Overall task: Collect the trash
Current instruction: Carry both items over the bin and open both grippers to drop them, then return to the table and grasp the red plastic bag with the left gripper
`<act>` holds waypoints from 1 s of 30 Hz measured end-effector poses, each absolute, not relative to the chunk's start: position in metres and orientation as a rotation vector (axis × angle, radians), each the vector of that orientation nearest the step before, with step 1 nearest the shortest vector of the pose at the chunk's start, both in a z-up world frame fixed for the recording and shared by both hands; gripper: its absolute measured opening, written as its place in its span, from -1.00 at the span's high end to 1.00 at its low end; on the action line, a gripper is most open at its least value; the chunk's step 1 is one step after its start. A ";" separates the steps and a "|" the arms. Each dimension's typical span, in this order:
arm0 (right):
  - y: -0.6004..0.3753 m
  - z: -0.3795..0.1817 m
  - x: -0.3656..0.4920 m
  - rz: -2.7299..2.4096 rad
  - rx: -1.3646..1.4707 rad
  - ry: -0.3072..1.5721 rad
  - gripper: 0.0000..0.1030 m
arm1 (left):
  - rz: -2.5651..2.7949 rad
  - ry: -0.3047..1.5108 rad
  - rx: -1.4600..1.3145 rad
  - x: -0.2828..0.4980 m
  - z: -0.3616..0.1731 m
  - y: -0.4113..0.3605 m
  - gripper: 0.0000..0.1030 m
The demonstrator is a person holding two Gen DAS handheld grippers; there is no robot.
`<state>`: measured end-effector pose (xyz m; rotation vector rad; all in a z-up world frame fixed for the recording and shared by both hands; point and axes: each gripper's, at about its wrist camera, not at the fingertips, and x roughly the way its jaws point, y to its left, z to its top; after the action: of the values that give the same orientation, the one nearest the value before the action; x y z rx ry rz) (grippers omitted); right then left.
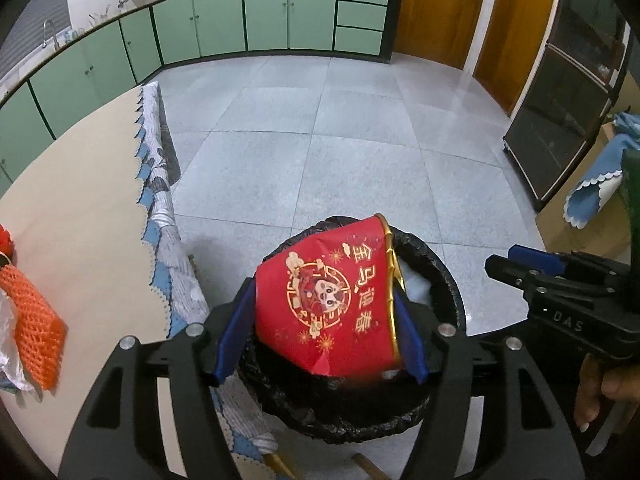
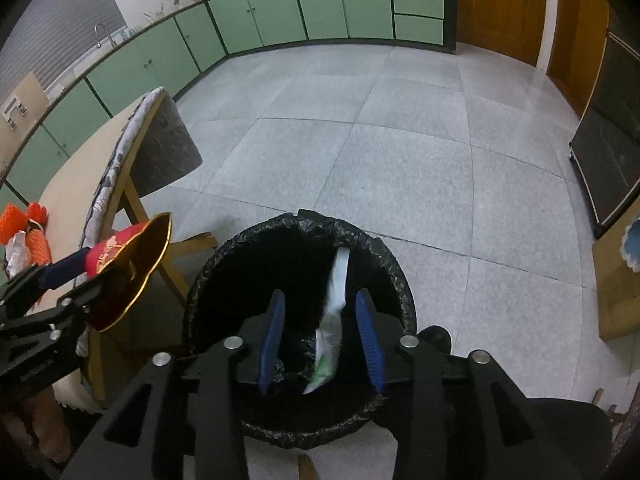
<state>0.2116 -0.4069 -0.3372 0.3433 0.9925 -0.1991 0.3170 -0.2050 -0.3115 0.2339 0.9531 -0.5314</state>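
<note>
A red paper cup (image 1: 324, 300) with a gold rim and printed cartoon sits between the blue pads of my left gripper (image 1: 324, 286); both pads touch its sides. It hangs tilted over the black-bagged trash bin (image 1: 452, 292). In the right wrist view the same cup (image 2: 120, 252) shows at the left, beside the bin (image 2: 224, 256). My right gripper (image 2: 320, 294) stands open over the bin's mouth. A blurred white and green wrapper (image 2: 334, 312) is loose between its fingers, clear of both pads. The right gripper (image 1: 508, 262) also shows at the right of the left wrist view.
A table (image 1: 80, 200) with a scalloped cloth stands left of the bin, bearing an orange foam net (image 1: 38, 312) and clear plastic. Green cabinets (image 1: 264, 16) line the far wall, and a dark glass cabinet (image 1: 560, 100) stands right. A person's hand (image 1: 608, 384) holds the right gripper.
</note>
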 end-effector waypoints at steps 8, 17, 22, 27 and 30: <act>-0.415 -0.325 0.207 -0.208 0.360 0.962 0.29 | -0.543 0.958 0.250 0.317 -0.310 -0.206 -0.40; -0.413 -0.309 0.203 -0.202 0.363 0.932 0.29 | -0.530 0.939 0.236 0.314 -0.298 -0.197 -0.42; -0.396 -0.287 0.202 -0.162 0.342 0.902 0.29 | -0.473 0.896 0.183 0.302 -0.275 -0.162 -0.47; -0.343 -0.251 0.205 -0.041 0.247 0.843 0.13 | -0.314 0.839 0.136 0.280 -0.251 -0.089 -0.47; -0.297 -0.234 0.214 0.063 0.191 0.818 0.07 | -0.180 0.817 0.092 0.262 -0.238 -0.026 -0.49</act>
<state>0.2139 -0.2970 -0.2335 0.1911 0.8183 0.0629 0.2618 -0.0259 -0.2381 0.0922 0.8166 -0.1797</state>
